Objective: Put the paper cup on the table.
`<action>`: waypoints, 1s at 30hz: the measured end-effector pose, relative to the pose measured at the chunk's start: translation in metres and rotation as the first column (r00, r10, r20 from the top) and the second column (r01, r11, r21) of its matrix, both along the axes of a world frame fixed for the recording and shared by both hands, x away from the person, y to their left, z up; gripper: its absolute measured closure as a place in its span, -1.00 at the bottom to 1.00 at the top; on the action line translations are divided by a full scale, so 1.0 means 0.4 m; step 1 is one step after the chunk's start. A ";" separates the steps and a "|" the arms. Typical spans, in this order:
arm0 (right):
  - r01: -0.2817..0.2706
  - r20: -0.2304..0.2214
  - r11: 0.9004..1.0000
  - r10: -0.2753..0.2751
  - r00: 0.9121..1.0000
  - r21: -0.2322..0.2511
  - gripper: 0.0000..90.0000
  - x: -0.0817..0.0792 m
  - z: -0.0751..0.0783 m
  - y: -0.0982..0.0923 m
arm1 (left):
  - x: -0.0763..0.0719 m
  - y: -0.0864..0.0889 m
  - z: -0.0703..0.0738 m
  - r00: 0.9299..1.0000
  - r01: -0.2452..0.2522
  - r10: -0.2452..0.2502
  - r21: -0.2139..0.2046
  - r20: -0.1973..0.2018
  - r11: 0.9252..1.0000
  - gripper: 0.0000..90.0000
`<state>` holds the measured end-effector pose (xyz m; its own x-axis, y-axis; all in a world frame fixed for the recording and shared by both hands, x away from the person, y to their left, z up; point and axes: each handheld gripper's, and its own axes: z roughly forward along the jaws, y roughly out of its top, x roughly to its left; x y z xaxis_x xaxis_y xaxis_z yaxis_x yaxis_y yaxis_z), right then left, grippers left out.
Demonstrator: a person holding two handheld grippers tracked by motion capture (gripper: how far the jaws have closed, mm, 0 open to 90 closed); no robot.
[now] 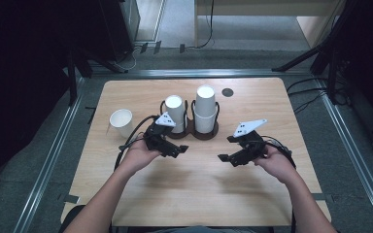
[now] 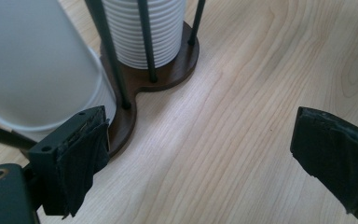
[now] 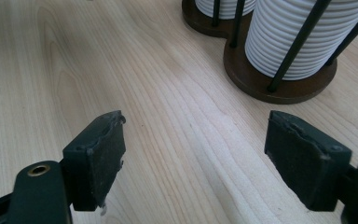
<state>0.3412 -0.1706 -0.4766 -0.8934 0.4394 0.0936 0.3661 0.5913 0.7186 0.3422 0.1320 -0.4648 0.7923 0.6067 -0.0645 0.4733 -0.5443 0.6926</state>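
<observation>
A brown double cup holder (image 1: 192, 133) with thin black rods stands mid-table and carries two stacks of white paper cups, the left stack (image 1: 175, 112) and the taller right stack (image 1: 205, 109). A single white cup (image 1: 121, 122) stands upright on the table to the left. My left gripper (image 1: 180, 151) hovers just in front of the left stack, open and empty. In the left gripper view the near stack (image 2: 32, 60) sits just past the left pad (image 2: 81, 158). My right gripper (image 1: 226, 148) is open and empty, in front of and to the right of the holder base (image 3: 261, 84).
The light wooden table (image 1: 194, 194) has a black round grommet (image 1: 228, 92) behind the holder. Metal rails (image 1: 53, 155) run along the floor around the table. Dark stands and cables (image 1: 315, 94) lie at the back right.
</observation>
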 end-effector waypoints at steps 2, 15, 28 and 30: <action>-0.002 0.004 1.000 0.002 1.000 -0.004 -0.55 -0.003 0.000 0.002 | -0.003 -0.009 0.000 1.000 0.010 -0.010 0.004 0.009 1.000 -0.89; -0.019 0.034 1.000 0.020 0.999 -0.009 -0.55 -0.018 0.004 0.016 | -0.009 -0.060 -0.007 0.998 0.062 -0.062 -0.009 0.019 0.998 -0.89; -0.027 0.046 1.000 0.027 0.999 -0.007 -0.55 -0.022 0.010 0.025 | -0.012 -0.073 -0.006 0.996 0.071 -0.069 -0.021 0.052 0.997 -0.89; -0.025 0.052 1.000 0.025 0.998 -0.004 -0.55 -0.021 0.012 0.021 | -0.011 -0.071 -0.005 0.997 0.067 -0.066 -0.027 0.050 0.997 -0.89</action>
<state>0.3328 -0.1620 -0.4717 -0.9078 0.4169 0.0456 0.3134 0.6021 0.7343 0.3378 0.1037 -0.4668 0.8333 0.5512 -0.0413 0.4021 -0.5533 0.7295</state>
